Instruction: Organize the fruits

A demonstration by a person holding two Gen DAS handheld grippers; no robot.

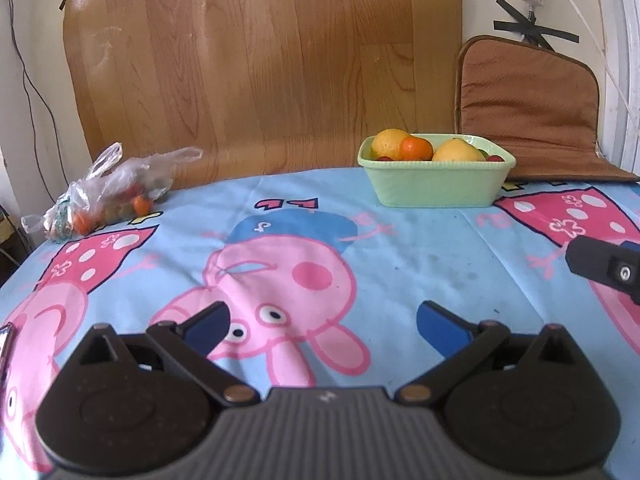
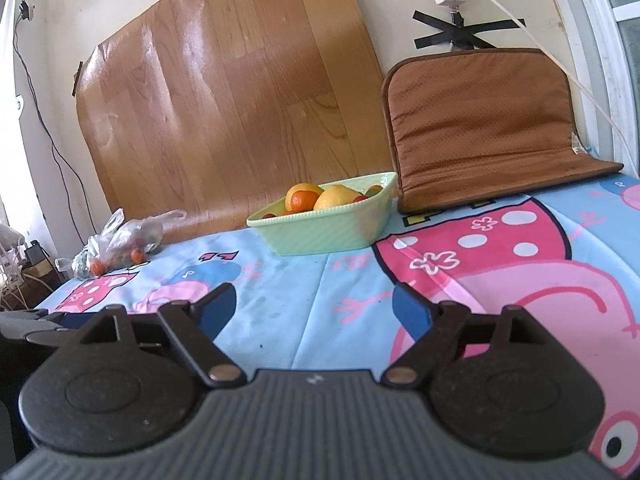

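I have both grippers low over the cartoon-print tablecloth point(image 1: 440, 248), and neither holds anything.

Left gripper point(image 1: 322, 322): jaws apart, blue pads point(image 1: 438, 328) spread wide with only cloth between them. From this wrist view the green dish point(image 1: 436, 178) sits at about 1 o'clock, well apart from the fingertips, at the far edge of the table. It holds two lemons point(image 1: 458, 151), a mandarin point(image 1: 417, 148) between them, and small red fruits low in the dish that are too small to identify. The plastic bag point(image 1: 112, 192) lies at about 10 o'clock, also well apart, with orange fruit and other pieces visible through the film. The black tip of the right gripper point(image 1: 604, 270) enters at 3 o'clock.

Right gripper point(image 2: 314, 308): jaws apart, nothing between the pads. From this wrist view the green dish point(image 2: 332, 226) lies almost dead ahead at 12 o'clock, well beyond the fingertips, with a mandarin point(image 2: 298, 202) and a lemon point(image 2: 338, 197) showing above its rim. The plastic bag point(image 2: 120, 246) sits at about 10 o'clock, near the table's far left corner.

A brown cushion point(image 2: 480, 128) leans against the wall just beside the dish at its right. A wood-grain sheet point(image 2: 224, 96) covers the wall behind both containers.
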